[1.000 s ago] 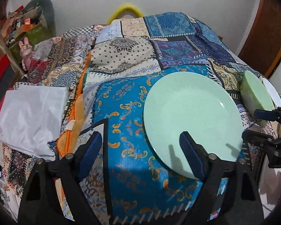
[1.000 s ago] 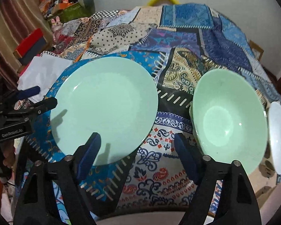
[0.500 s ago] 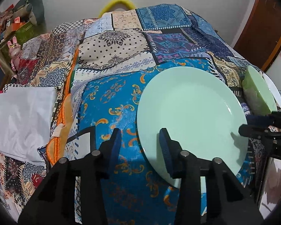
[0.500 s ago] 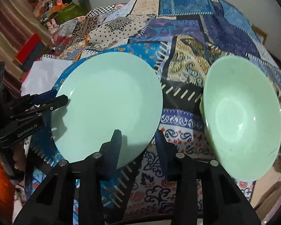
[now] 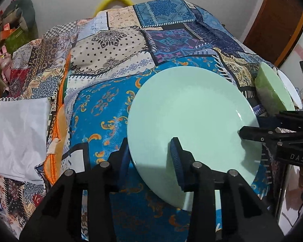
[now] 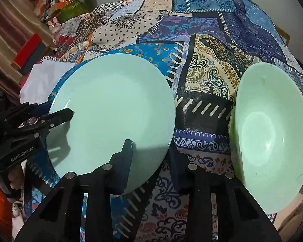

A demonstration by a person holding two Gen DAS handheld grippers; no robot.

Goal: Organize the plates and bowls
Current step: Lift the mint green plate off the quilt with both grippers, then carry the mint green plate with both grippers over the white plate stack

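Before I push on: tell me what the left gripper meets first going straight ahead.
The green plate, probably: the left gripper, fingers just closed, already clamps its rim.

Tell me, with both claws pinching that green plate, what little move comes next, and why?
Probably a small, level lift. The left gripper and right gripper have just closed on opposite rims of the plate, which lies on the patchwork cloth; raised, it could travel toward the green bowl.
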